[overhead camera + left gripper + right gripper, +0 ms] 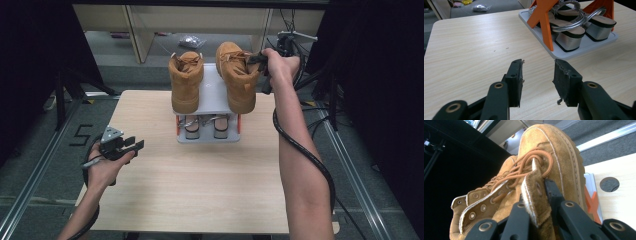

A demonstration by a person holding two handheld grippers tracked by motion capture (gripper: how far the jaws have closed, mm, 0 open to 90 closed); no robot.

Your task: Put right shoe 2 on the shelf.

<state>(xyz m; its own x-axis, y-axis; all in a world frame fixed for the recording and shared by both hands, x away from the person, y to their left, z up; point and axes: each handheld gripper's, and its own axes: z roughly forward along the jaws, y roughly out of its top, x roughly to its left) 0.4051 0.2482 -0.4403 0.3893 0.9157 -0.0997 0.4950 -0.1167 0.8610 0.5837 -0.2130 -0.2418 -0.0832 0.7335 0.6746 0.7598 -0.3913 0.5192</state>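
Two tan suede boots stand on the top shelf of a small grey rack [212, 90] with orange legs. The left boot [185, 82] rests flat; the right boot [239, 77] is tilted, its toe raised. My right gripper [260, 58] is shut on the right boot's collar flap [534, 192], beside the brown laces [534, 161]. On the rack's lower tray [576, 51] sits a pair of silver-heeled sandals [571, 33]. My left gripper [131, 146] hovers open over the table's left side, nothing between its fingers [515, 77].
The light wood table [200, 185] has a round hole [609, 184] near the rack. Shelving and a plastic bag [192, 41] lie on the floor beyond. Black curtains flank both sides; metal rails run along the floor.
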